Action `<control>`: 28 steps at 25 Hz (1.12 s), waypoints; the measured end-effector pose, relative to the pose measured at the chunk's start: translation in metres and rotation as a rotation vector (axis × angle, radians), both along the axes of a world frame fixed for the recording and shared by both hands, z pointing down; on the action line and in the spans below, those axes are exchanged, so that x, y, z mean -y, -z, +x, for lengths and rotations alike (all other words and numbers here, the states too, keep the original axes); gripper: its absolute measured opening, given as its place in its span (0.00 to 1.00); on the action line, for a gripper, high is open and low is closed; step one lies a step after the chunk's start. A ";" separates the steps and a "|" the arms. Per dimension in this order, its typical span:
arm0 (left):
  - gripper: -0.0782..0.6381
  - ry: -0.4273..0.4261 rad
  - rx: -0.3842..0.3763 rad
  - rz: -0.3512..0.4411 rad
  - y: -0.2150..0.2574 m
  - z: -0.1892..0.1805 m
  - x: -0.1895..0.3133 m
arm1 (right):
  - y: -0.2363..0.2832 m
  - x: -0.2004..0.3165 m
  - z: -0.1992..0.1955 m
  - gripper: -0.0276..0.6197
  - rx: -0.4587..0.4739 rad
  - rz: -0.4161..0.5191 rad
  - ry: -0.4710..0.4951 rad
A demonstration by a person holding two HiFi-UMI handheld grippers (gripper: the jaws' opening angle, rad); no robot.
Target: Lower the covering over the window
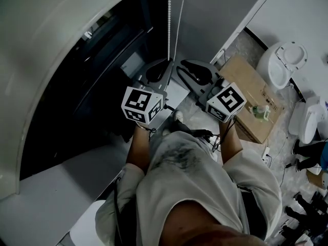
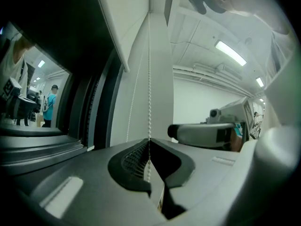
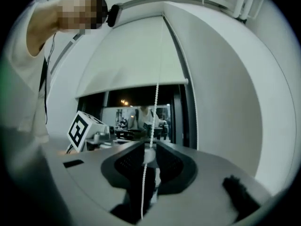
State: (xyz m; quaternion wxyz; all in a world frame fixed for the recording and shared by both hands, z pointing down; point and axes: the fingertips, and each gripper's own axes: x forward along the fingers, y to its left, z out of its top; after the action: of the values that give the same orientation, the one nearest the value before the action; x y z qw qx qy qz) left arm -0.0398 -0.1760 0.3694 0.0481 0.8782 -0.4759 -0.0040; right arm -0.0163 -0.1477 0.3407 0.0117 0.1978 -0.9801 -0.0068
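A white roller blind (image 3: 136, 60) covers the upper part of the dark window (image 3: 141, 114); its bottom bar hangs partway down. A white bead chain (image 1: 169, 19) drops in front of me beside a second strand (image 1: 180, 14). My left gripper (image 1: 163, 65) is shut on the bead chain (image 2: 149, 102), which enters its pads at the tips (image 2: 149, 141). My right gripper (image 1: 190, 68) is just to the right at about the same height. In the right gripper view its jaws (image 3: 149, 145) stand apart, with the bead chain (image 3: 155, 112) hanging loose through the gap.
The window sill (image 1: 51, 188) runs below the glass at the left. On the floor at the right are a flat cardboard box (image 1: 251, 94), a green bottle (image 1: 260, 111) and white sanitary ware (image 1: 282, 63). A grey wall (image 1: 220, 9) lies ahead.
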 end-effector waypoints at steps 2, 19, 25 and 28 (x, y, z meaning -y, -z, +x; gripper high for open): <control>0.13 -0.002 0.001 0.003 0.001 0.001 -0.001 | 0.021 0.004 -0.006 0.17 0.003 0.057 0.018; 0.13 -0.025 0.007 0.009 0.002 0.011 -0.005 | 0.087 0.021 -0.034 0.07 0.076 0.183 0.021; 0.13 -0.025 0.002 0.006 0.000 0.010 -0.006 | 0.084 0.022 -0.031 0.07 0.094 0.189 -0.001; 0.13 -0.028 0.013 -0.014 -0.009 0.012 -0.006 | 0.075 0.020 -0.033 0.07 0.060 0.210 -0.013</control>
State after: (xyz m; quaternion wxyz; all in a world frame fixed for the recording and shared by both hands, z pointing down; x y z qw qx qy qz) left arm -0.0281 -0.1700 0.3787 0.0511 0.8845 -0.4637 0.0059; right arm -0.0490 -0.1676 0.2658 -0.0384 0.2045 -0.9726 -0.1037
